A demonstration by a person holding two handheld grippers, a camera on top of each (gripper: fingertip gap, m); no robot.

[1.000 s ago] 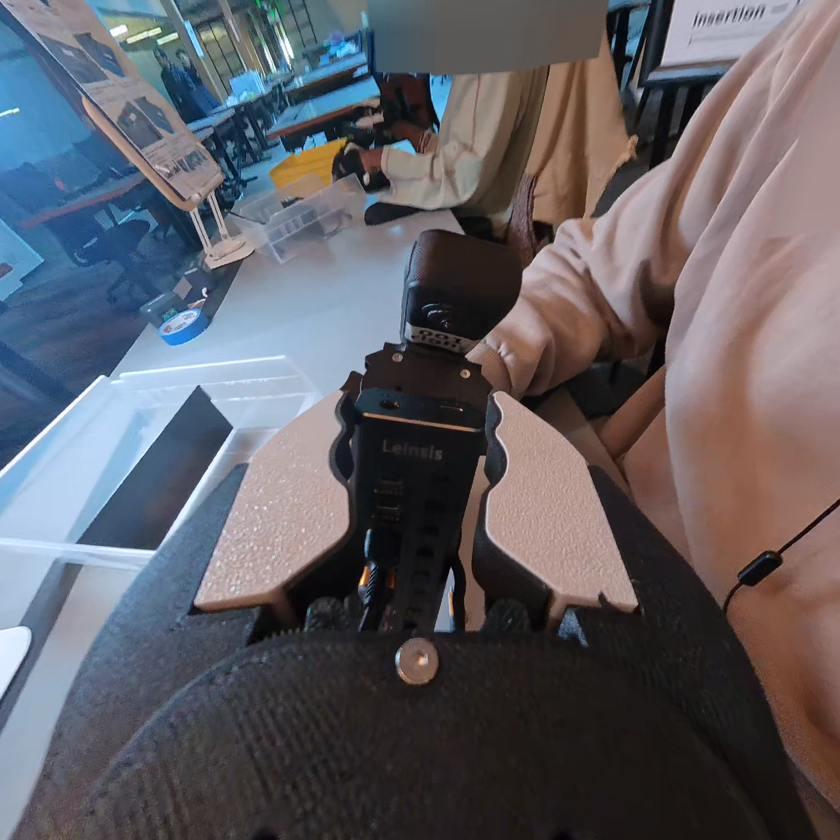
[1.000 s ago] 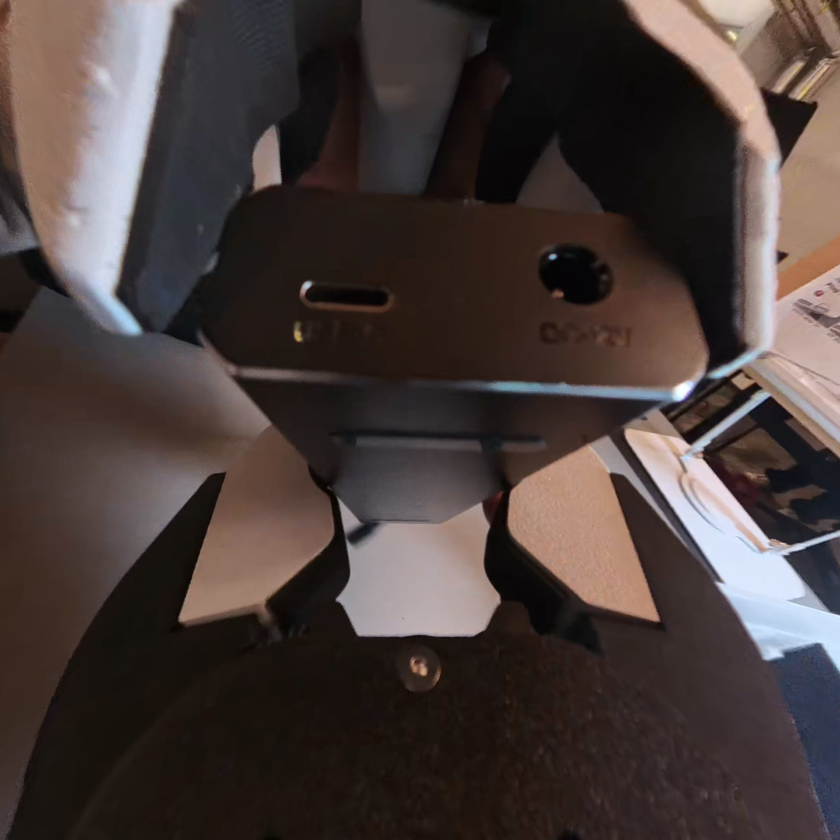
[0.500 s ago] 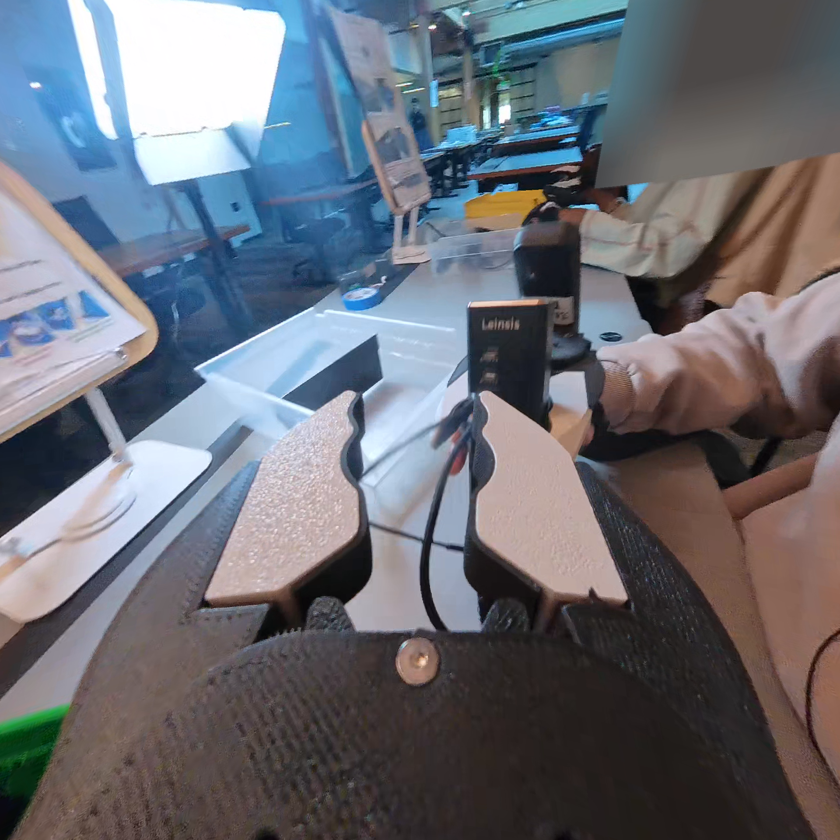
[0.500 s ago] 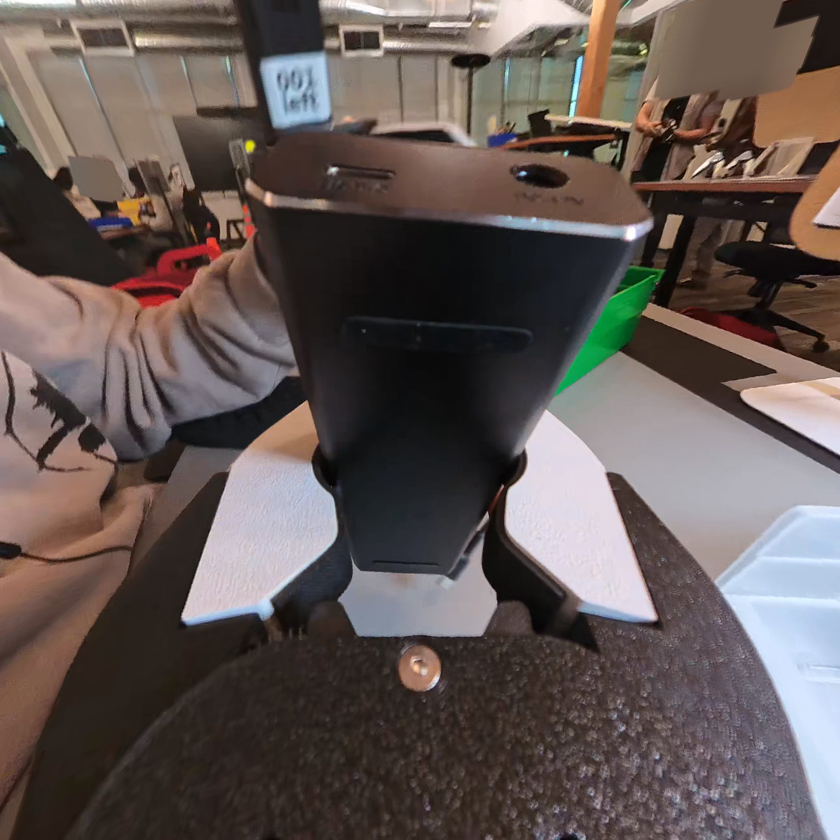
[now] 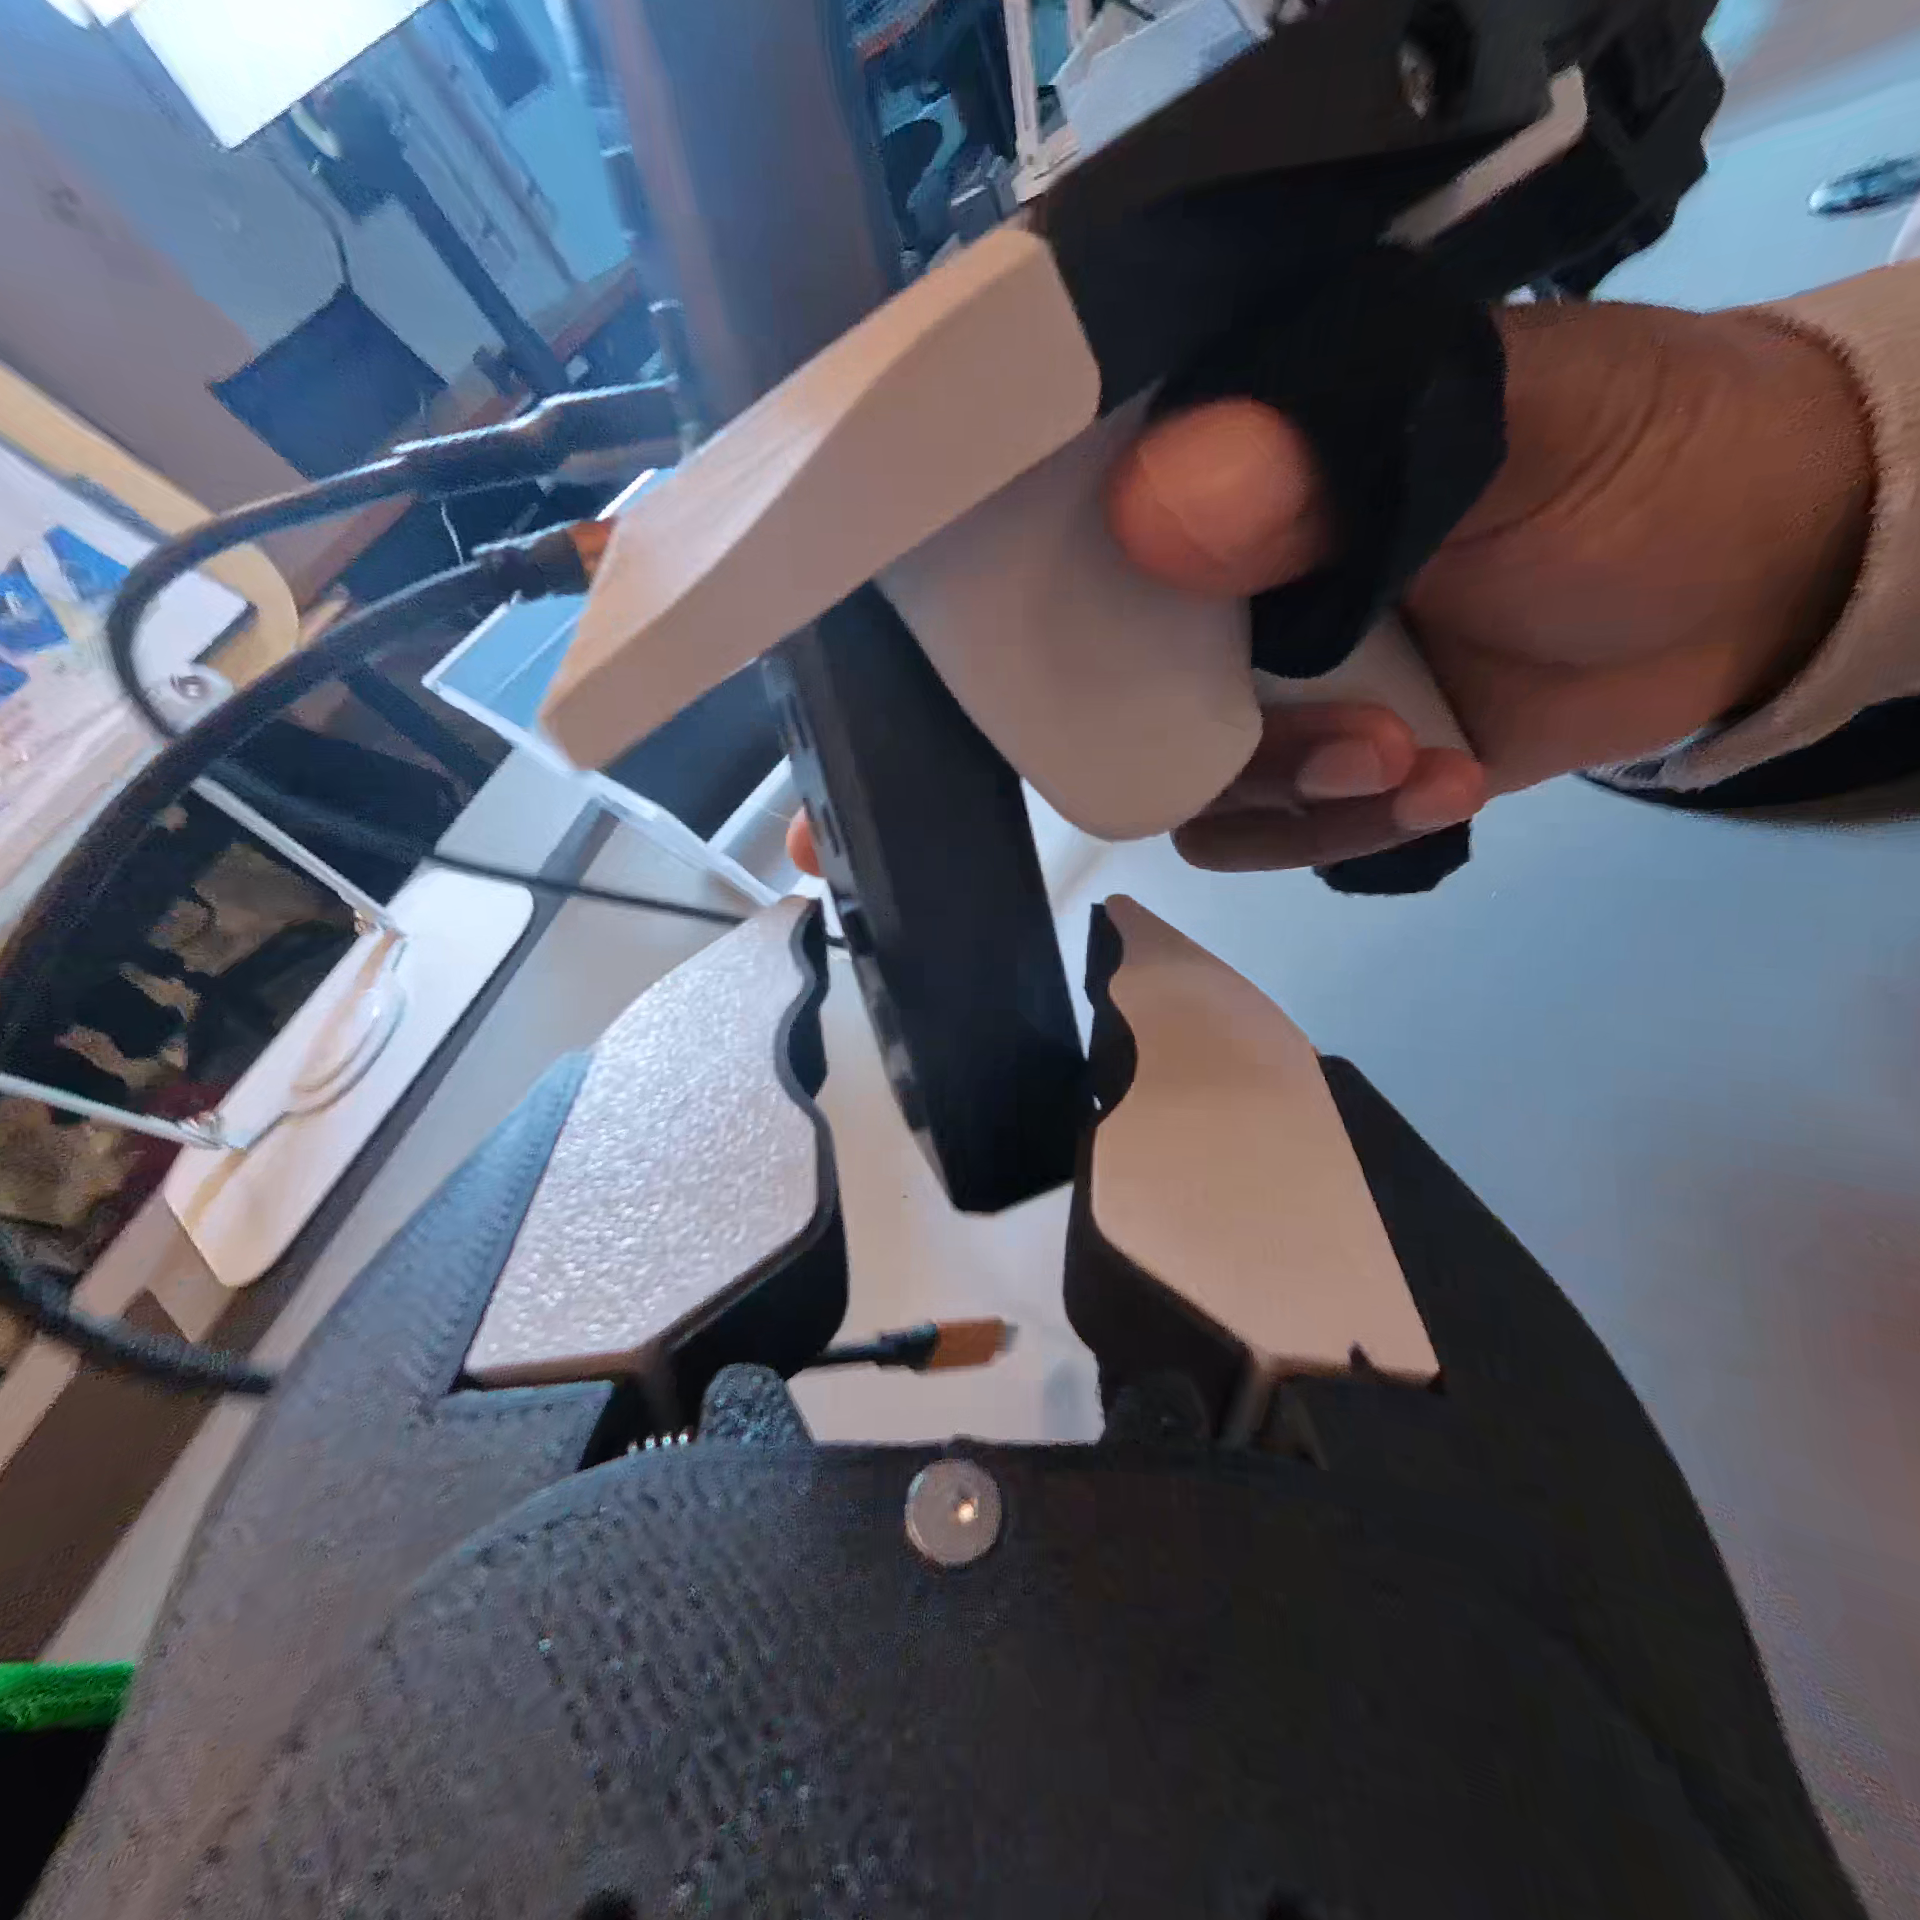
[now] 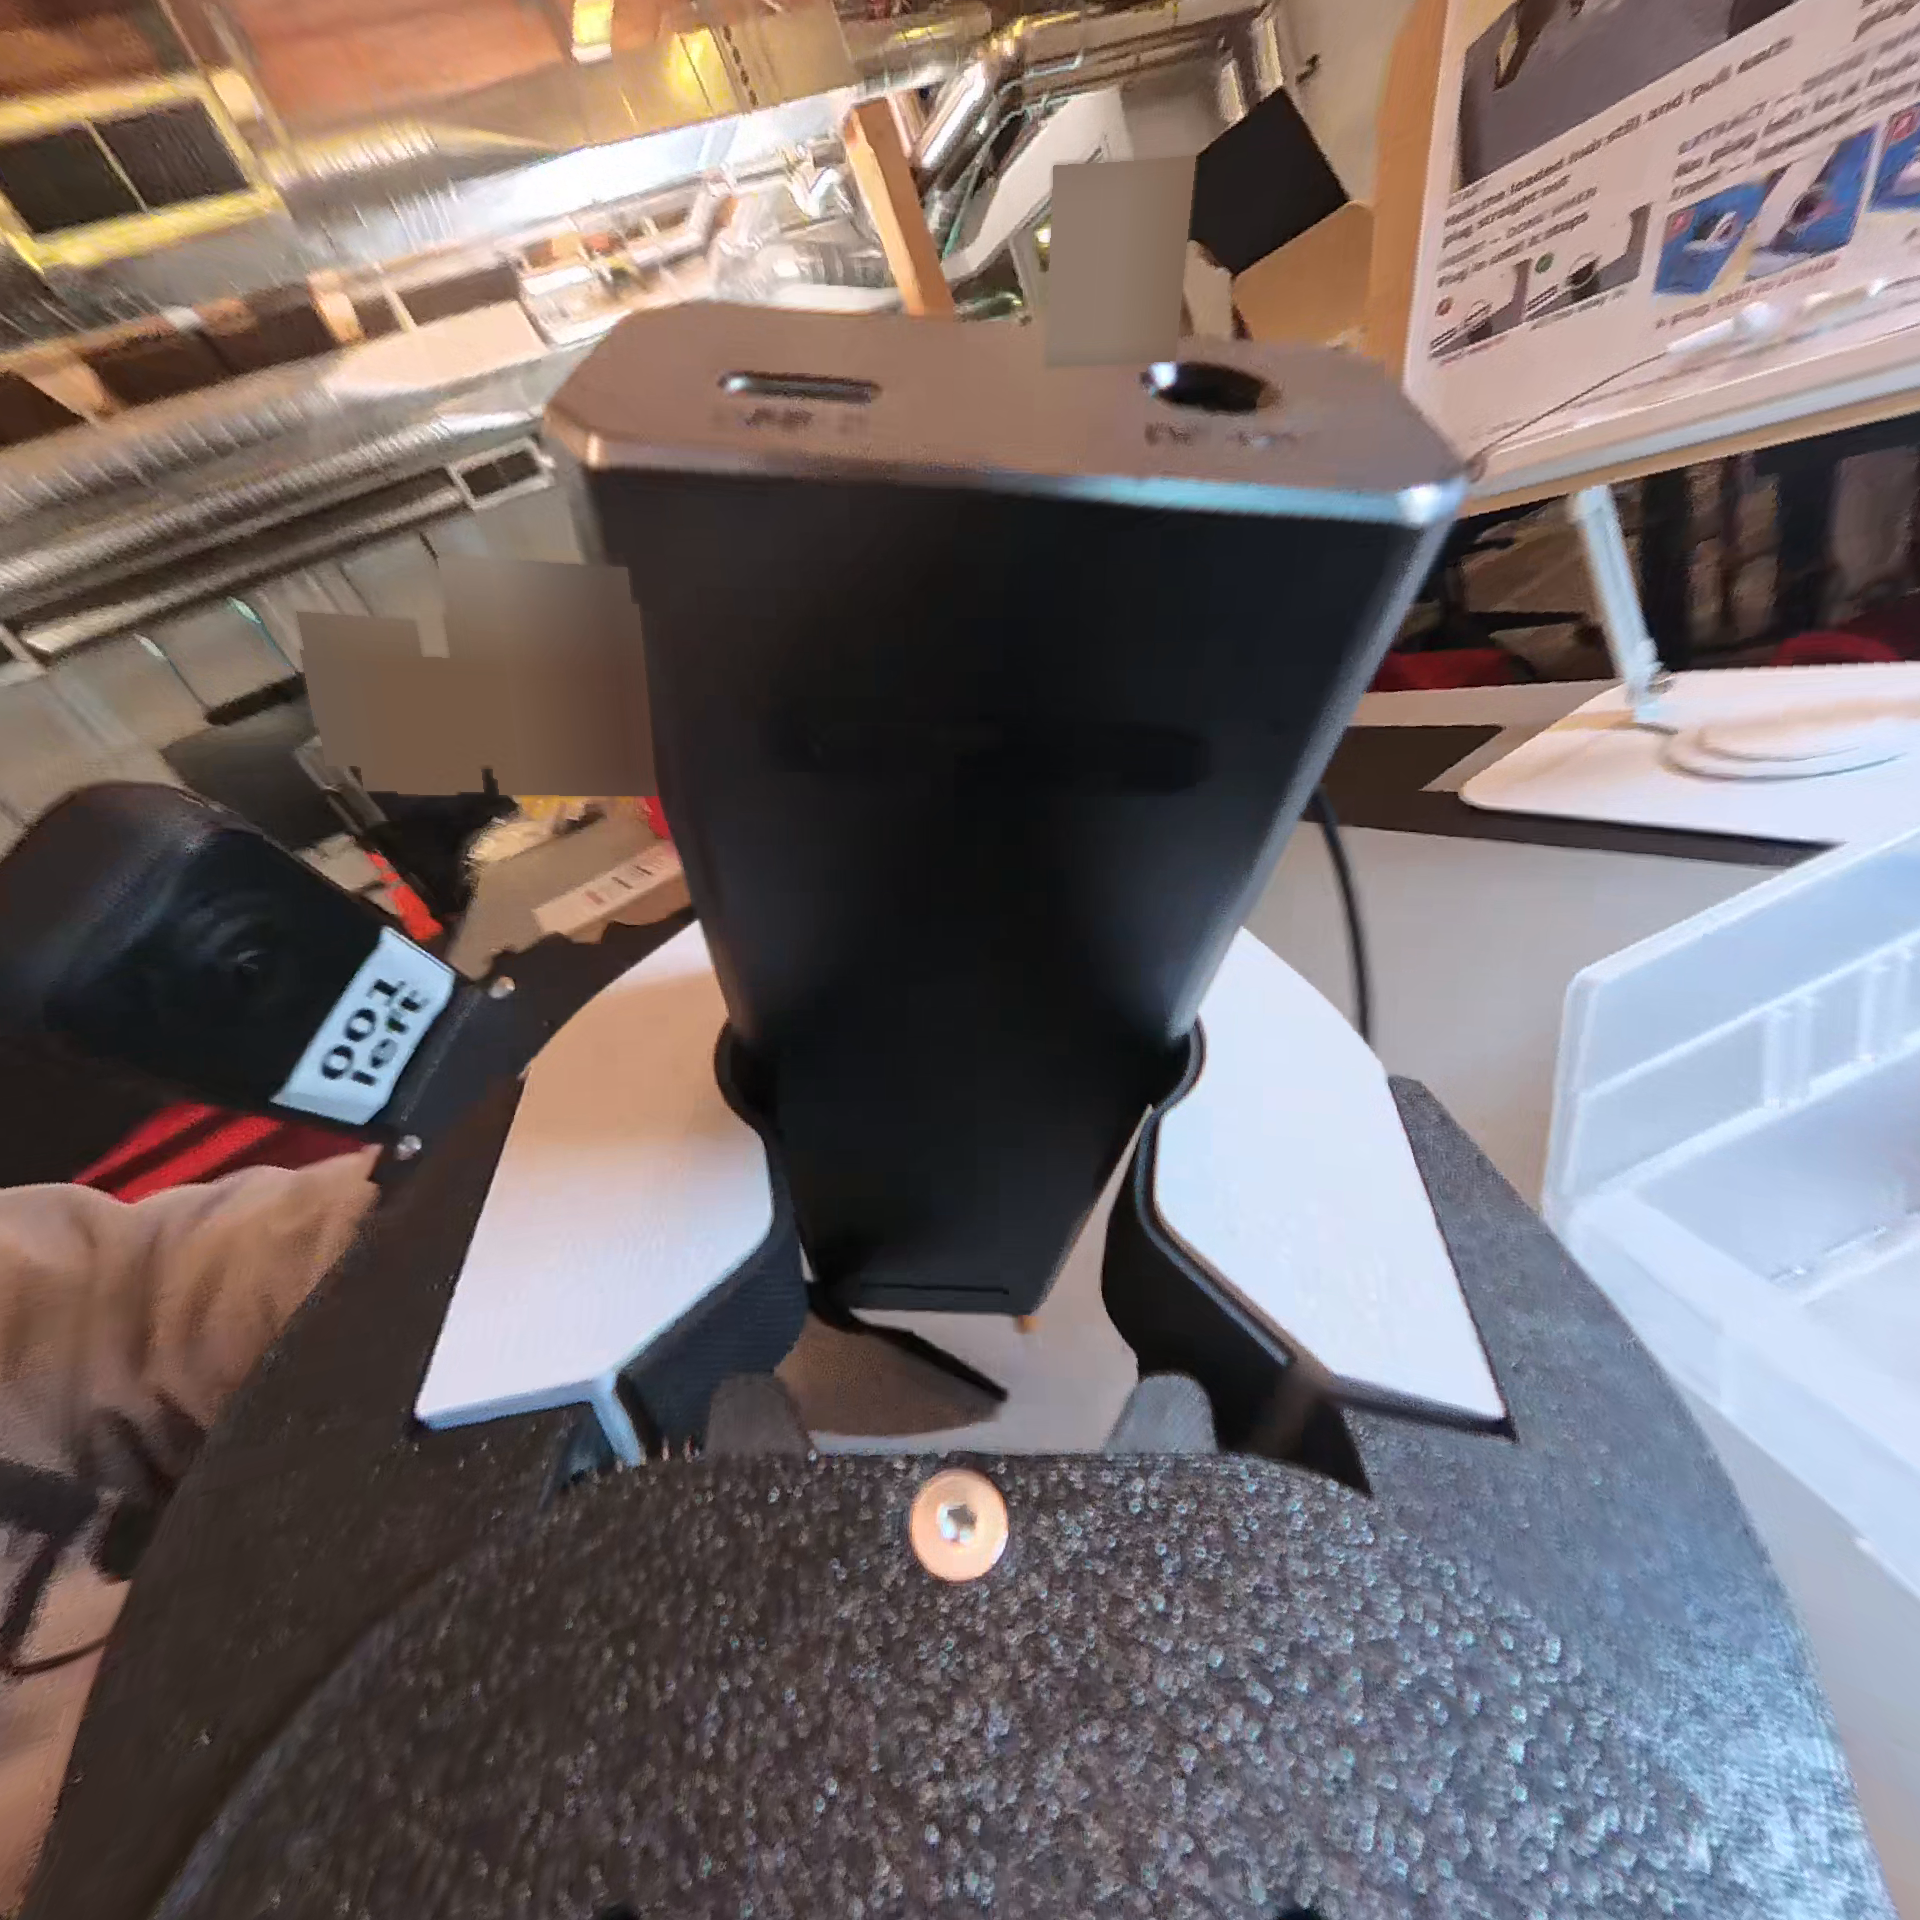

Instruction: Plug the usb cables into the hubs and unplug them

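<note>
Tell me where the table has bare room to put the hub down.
The right gripper holds the hub. Bare: the grey table right of the left gripper, up to the hand. Crowded: left of it, with cables, the sign stand and the clear bin.

Black textured tool, off-white fingers, beige sleeve.
</note>
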